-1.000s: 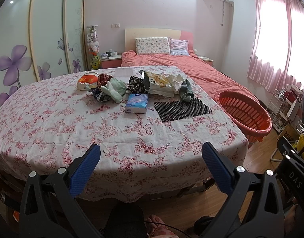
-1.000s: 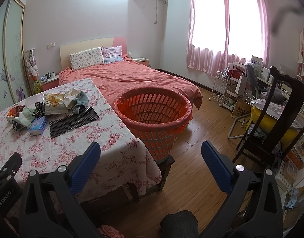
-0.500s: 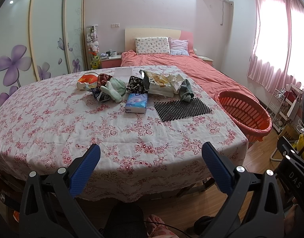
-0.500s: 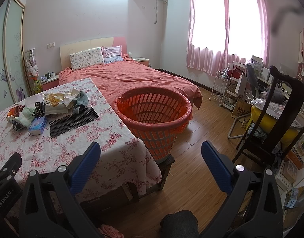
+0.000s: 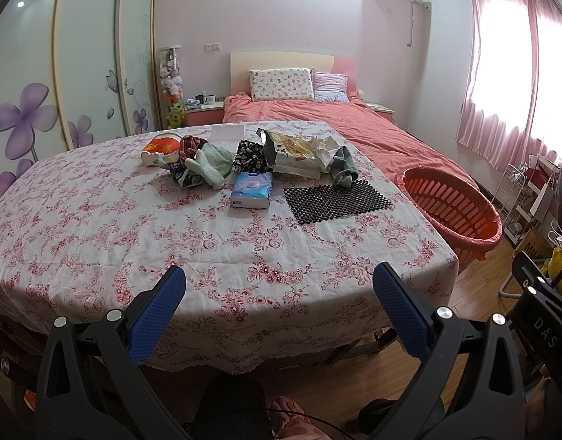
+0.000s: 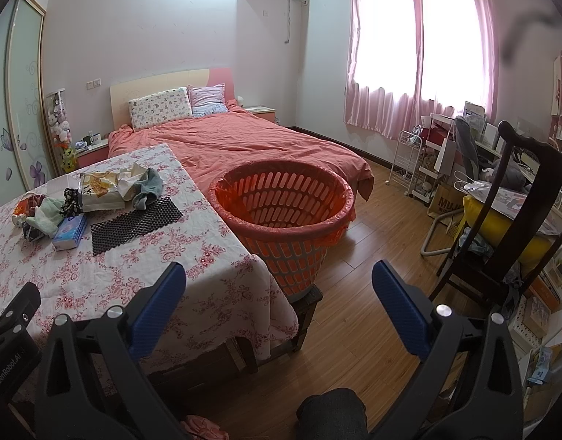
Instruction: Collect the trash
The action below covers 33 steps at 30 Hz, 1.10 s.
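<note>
A pile of trash and cloth items lies at the far side of the floral-clothed table [image 5: 97, 227]: a crumpled snack bag with paper [image 5: 299, 150] [image 6: 101, 187], a blue tissue pack [image 5: 252, 190] [image 6: 70, 233], a green glove [image 5: 211, 165], a red-orange bowl [image 5: 160, 148] and a black mesh mat [image 5: 336, 201] [image 6: 134, 222]. An orange laundry basket [image 6: 284, 212] [image 5: 453, 205] stands beside the table's right edge. My left gripper [image 5: 277, 289] is open and empty over the table's near edge. My right gripper [image 6: 277, 289] is open and empty, near the table corner and basket.
A bed with a salmon cover [image 6: 244, 139] lies behind the table and basket. A dark wooden chair [image 6: 519, 198] and a cluttered desk [image 6: 482, 154] stand at the right. A white wire rack [image 6: 409, 157] stands by the pink curtains. The floor is wood.
</note>
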Each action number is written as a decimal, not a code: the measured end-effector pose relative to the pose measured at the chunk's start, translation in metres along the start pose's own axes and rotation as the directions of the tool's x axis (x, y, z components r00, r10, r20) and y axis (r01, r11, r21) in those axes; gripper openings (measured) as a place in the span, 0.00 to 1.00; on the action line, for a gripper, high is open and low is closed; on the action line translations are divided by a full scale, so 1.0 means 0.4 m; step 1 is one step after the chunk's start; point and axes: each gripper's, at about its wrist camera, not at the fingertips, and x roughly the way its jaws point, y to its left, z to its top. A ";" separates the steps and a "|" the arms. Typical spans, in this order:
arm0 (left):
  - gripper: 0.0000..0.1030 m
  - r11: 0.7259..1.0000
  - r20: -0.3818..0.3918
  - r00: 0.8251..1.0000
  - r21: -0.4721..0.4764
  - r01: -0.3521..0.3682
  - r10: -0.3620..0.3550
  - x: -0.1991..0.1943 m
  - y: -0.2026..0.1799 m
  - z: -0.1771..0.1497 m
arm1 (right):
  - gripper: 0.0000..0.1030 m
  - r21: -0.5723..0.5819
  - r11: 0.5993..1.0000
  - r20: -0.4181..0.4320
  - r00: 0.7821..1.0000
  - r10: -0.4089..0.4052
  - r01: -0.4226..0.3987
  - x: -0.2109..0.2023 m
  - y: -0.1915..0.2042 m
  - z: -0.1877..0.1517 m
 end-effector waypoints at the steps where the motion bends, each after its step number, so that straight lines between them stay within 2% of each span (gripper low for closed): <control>1: 0.98 1.000 0.000 1.000 0.000 0.000 0.000 0.001 0.000 0.000 | 0.96 0.000 1.000 0.000 1.000 0.000 0.000 0.000 0.000 0.000; 33: 0.98 1.000 -0.001 1.000 0.001 0.001 -0.001 0.025 -0.016 -0.005 | 0.96 0.002 1.000 -0.001 1.000 0.001 -0.001 0.001 -0.007 -0.001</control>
